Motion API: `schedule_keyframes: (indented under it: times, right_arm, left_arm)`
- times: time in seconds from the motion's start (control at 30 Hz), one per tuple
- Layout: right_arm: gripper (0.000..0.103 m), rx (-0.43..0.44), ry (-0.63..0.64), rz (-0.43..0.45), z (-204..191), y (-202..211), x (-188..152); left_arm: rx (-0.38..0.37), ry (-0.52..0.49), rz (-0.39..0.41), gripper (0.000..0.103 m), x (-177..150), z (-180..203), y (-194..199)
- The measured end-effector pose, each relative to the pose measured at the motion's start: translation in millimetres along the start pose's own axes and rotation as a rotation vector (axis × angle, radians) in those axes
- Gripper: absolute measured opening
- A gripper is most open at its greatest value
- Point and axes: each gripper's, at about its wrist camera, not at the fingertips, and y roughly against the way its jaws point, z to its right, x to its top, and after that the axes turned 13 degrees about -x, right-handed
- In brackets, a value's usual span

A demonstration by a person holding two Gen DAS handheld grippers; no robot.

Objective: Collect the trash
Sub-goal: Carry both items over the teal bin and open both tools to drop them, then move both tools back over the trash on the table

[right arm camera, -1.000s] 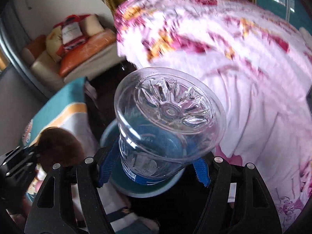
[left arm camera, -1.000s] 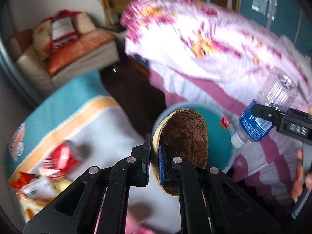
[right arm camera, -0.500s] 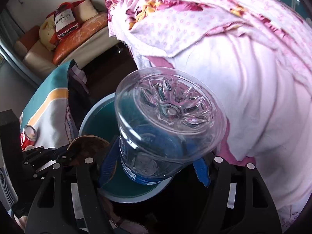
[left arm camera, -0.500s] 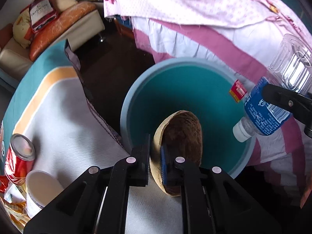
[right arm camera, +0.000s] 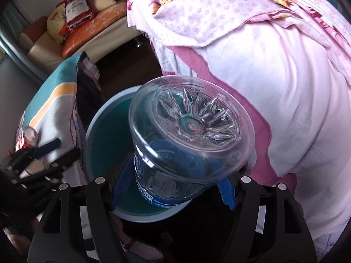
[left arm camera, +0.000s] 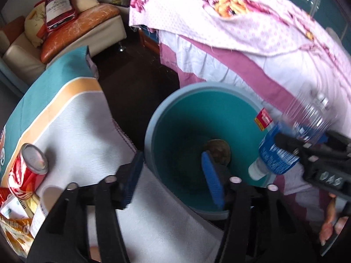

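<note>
A teal plastic bucket (left arm camera: 158, 118) stands on the dark floor between the bed (left arm camera: 252, 50) and the corner of a towel-draped surface (left arm camera: 72, 127), and both pairs of tongs hang over it. The left tongs (left arm camera: 173, 177) are opening, their blue pads wide apart with nothing between them; one pad sits over the bucket's mouth, the other over the surface's edge. A brown coconut shell (left arm camera: 217, 151) lies at the bottom of the bucket, already binned. The right tongs (right arm camera: 171, 188) grip a clear plastic water bottle (right arm camera: 188, 144) across its blue label, cap end tilted down over the bucket's bed-side rim. The likeliest slip from here: the bottle hangs over the rim rather than the centre, so a release now could glance off the edge and roll onto the floor or under the bed; the smooth, ribbed bottle might also twist in the pads. The left tongs, low at the rim, could knock the bucket as they lift. Still uncollected at the surface's near corner are a red-and-white soda can (left arm camera: 28, 171), a white paper cup (left arm camera: 47, 199) and snack wrappers (left arm camera: 13, 221). Readable text is scarce: a red bag (right arm camera: 76, 8) on the sofa (right arm camera: 72, 41) appears to read "Hennessy"; the right tongs carry the letters "DAS"; the bucket's red-and-yellow sticker (left arm camera: 264, 118) and the bottle label are too blurred to read.
</note>
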Motion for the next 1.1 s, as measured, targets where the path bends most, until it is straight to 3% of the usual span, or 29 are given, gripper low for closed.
schedule_keyframes:
  times: [0.17,0.4,0.57,0.8,1.1]
  right_arm:
    - [0.067,-0.006,0.031,-0.035,-7.6,-5.0,-2.9]
    - [0.067,-0.024,0.069,-0.086,-19.5,-6.6,-12.7]
    - [0.068,-0.020,0.058,-0.087,-23.3,3.4,-18.3]
    - [0.072,-0.038,0.078,-0.048,-35.0,32.5,-23.4]
    - [0.077,-0.056,0.263,0.028,-81.5,79.5,-40.5]
  left_arm:
    - [-0.013,0.032,0.062,0.084,-0.5,-9.0,32.8]
    - [-0.056,0.066,0.135,0.092,-9.5,-19.4,78.9]
    - [-0.059,0.070,0.173,0.093,-22.5,-28.3,106.5]
    - [-0.008,0.116,0.206,0.094,-54.5,-66.5,138.5]
    - [0.038,0.179,0.205,0.095,-104.2,-118.1,164.3]
